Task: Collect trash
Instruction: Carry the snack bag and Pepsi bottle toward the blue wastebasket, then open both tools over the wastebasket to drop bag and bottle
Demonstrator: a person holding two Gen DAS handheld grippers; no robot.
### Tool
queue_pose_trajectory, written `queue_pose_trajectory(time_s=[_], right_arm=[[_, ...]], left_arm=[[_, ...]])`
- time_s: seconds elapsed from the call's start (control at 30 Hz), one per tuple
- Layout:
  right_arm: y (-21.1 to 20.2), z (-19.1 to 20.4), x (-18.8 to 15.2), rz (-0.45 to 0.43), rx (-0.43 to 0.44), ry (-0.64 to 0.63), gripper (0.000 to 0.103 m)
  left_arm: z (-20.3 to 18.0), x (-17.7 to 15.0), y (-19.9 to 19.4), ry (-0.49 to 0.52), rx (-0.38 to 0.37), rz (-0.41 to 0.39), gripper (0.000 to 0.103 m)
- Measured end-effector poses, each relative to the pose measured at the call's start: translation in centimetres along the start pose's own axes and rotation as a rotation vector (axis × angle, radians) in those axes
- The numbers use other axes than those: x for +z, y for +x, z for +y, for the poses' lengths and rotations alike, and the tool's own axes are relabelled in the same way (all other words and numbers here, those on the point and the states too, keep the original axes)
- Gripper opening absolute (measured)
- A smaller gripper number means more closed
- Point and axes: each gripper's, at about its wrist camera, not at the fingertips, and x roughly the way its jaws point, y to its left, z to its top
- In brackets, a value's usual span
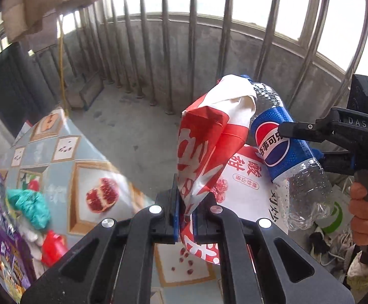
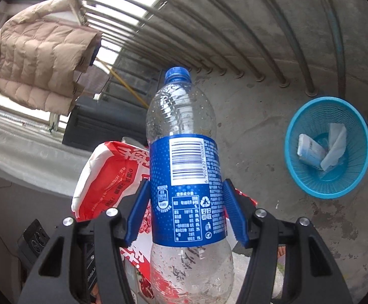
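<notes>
**2 pieces of trash held in the air, basket on the floor**

Left gripper clenched on a red-and-white paper bag, blue pads pinching its crumpled lower part, the bag rising toward 12 o'clock and folding over at the top. Right gripper clamped around an empty Pepsi bottle, 2 blue pads pressed against the blue label on either side, blue cap pointing to 12 o'clock in the right wrist view. In the left wrist view, same bottle tilted, cap toward 11 o'clock, neck tucked just behind the bag's folded top, right gripper reaching in from 3 o'clock with a hand on its handle. Bag visible from the right wrist too, just behind the bottle at 9 o'clock.

Blue mesh basket on the concrete floor at 3 o'clock in the right wrist view, well apart from the bottle, holding white crumpled paper and a small pale packet.

Table with a fruit-print cloth at 8 o'clock in the left wrist view, carrying a teal wad, a red scrap and a purple wrapper. Metal railing bars behind, a beige padded jacket hanging at 10 o'clock.
</notes>
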Motion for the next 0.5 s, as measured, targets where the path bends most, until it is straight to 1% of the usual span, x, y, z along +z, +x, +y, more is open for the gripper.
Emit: queue_pose_trajectory(time_s=[0.07,0.13,0.2,0.3,0.37,0.4,0.43,0.47,0.5], right_arm=[[-0.1,-3.0,0.9,-0.013,-0.025,0.086,0.056],[0.0,-6.2,1.5,-0.020,-0.057,0.182,0.057],[0.1,-9.2,1.9,-0.025,-0.081,0.261,0.057],[1.2,-13.2,2.8,-0.009,-0.093,0.371,0.058],[2.2,-16.6,3.6,0.011,-0.077,0.480,0.060],[3.0,-18.3,4.3,0.024,-0.064,0.520,0.060],[3.8,-20.1,4.8,0.042,-0.059,0.556,0.060],[4.4,-21.9,5.2,0.053,-0.076,0.598,0.062],[5.0,-23.6,5.5,0.053,-0.088,0.626,0.063]], left_arm=[[-1.6,1.5,3.4,0.030,-0.060,0.094,0.007],[-3.2,2.6,6.9,0.053,-0.095,0.183,0.007],[-4.8,3.4,10.1,0.082,-0.120,0.248,0.008],[-7.1,4.4,14.9,0.123,-0.110,0.335,0.008],[-8.4,5.0,17.8,0.118,-0.113,0.389,0.010],[-9.1,5.4,19.2,0.124,-0.111,0.401,0.014],[-9.8,5.7,20.6,0.133,-0.115,0.407,0.023],[-10.4,5.9,22.0,0.133,-0.127,0.418,0.031],[-10.8,5.8,23.2,0.117,-0.134,0.432,0.048]])
